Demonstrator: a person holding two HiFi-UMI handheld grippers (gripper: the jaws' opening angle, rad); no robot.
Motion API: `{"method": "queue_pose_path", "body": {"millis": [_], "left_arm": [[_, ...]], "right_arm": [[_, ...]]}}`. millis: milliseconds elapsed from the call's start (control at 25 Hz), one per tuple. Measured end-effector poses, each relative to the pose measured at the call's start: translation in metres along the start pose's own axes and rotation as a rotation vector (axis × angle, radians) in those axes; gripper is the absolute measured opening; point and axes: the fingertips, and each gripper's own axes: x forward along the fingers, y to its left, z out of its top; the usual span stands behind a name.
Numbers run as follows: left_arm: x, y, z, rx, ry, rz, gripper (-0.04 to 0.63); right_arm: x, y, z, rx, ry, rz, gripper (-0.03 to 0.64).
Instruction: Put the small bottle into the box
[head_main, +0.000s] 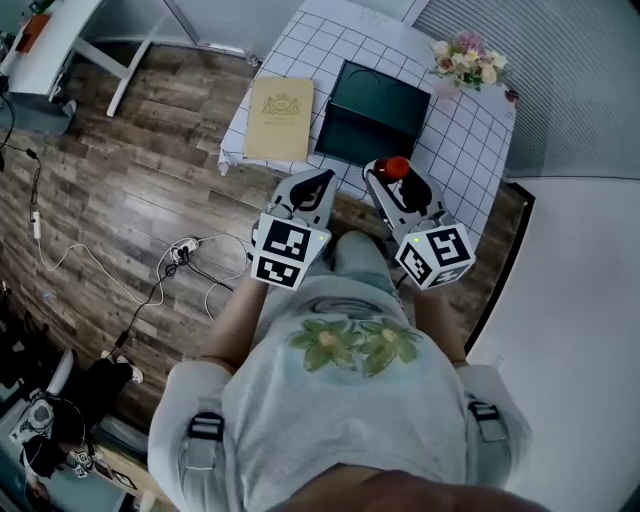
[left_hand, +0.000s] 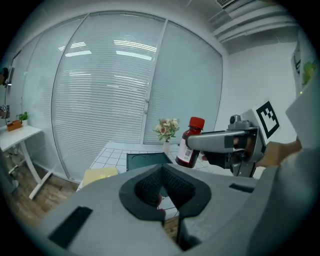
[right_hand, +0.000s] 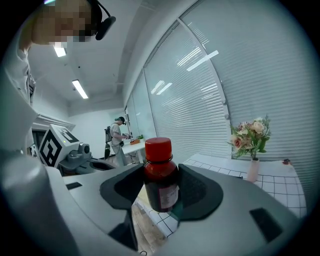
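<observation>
The small bottle (head_main: 396, 168), dark red with a red cap and a white label, stands upright between the jaws of my right gripper (head_main: 392, 180), which is shut on it. It hangs over the near edge of the table. In the right gripper view the bottle (right_hand: 161, 177) fills the gap between the black pads. The left gripper view shows the same bottle (left_hand: 189, 145) off to the right. The dark green box (head_main: 372, 110) lies open on the table just beyond both grippers. My left gripper (head_main: 316, 184) is shut with nothing in it, left of the bottle.
The table (head_main: 470, 140) has a white squared cloth. A yellow flat book-like item (head_main: 280, 118) lies left of the box. A vase of flowers (head_main: 465, 58) stands at the far right corner. Cables (head_main: 180, 255) trail over the wooden floor. A person (right_hand: 117, 137) stands far off.
</observation>
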Motion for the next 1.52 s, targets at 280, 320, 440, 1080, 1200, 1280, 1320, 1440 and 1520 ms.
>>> {"method": "queue_pose_path", "body": {"millis": [280, 320, 440, 1080, 1200, 1280, 1320, 1440, 1520], "left_arm": [[0.027, 0.015, 0.0, -0.025, 0.02, -0.022, 0.005], [0.031, 0.017, 0.002, -0.027, 0.022, -0.021, 0.006], [0.045, 0.023, 0.007, -0.039, 0.027, -0.023, 0.005], [0.098, 0.046, 0.037, -0.097, 0.062, 0.028, 0.005], [0.102, 0.053, 0.037, -0.097, 0.068, 0.044, 0.005], [0.103, 0.058, 0.037, -0.1, 0.07, 0.057, 0.006], [0.104, 0.06, 0.038, -0.1, 0.072, 0.064, 0.005], [0.106, 0.063, 0.04, -0.102, 0.076, 0.077, 0.005], [0.107, 0.063, 0.043, -0.105, 0.074, 0.078, 0.005]], "right_arm": [[0.016, -0.033, -0.001, 0.021, 0.015, -0.055, 0.216], [0.019, -0.036, -0.001, 0.023, 0.02, -0.055, 0.216], [0.03, -0.044, -0.003, 0.022, 0.039, -0.045, 0.216], [0.082, -0.076, 0.012, 0.027, 0.086, 0.077, 0.216], [0.086, -0.082, 0.009, 0.034, 0.091, 0.073, 0.216], [0.089, -0.085, 0.006, 0.045, 0.099, 0.068, 0.216], [0.09, -0.086, 0.005, 0.047, 0.102, 0.069, 0.216], [0.093, -0.086, 0.001, 0.036, 0.117, 0.083, 0.216], [0.095, -0.085, -0.002, 0.03, 0.129, 0.097, 0.216]]}}
